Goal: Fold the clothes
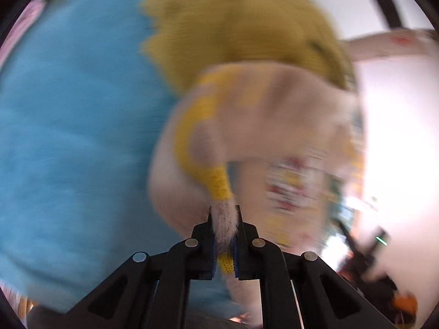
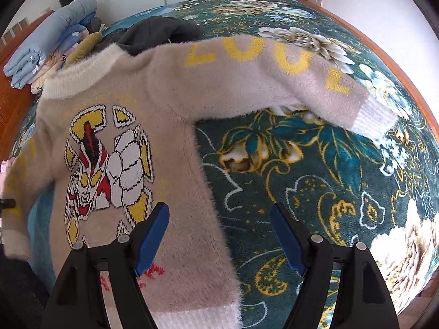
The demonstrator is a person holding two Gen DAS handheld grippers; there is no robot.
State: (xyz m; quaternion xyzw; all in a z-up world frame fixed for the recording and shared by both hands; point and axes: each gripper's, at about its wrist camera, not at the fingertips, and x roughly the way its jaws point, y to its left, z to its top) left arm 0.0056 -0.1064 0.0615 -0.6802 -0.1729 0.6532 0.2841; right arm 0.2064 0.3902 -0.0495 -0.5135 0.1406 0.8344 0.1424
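**Sweater sleeve gripped as fold is begun on the bed**

The left tool is clenched on a fuzzy cuff of the sweater, the fabric pinched between its blue pads; that view is heavily blurred, and little beyond pale knit, yellow lettering and a blue mass can be made out. The right tool is spread wide and grasps nothing, poised over the sweater's lower side edge. The sweater is laid face up on the bed, its robot motif showing, with one sleeve stretched out to the side across the floral cover. A dark garment and folded bedding are seen beyond the collar.

The step in hand is judged to be folding a sleeve inward. It would be best done by carrying the gripped cuff low and flat across the chest, while the body is pinned or the hem steadied by the free tool, so that the knit is not dragged askew.
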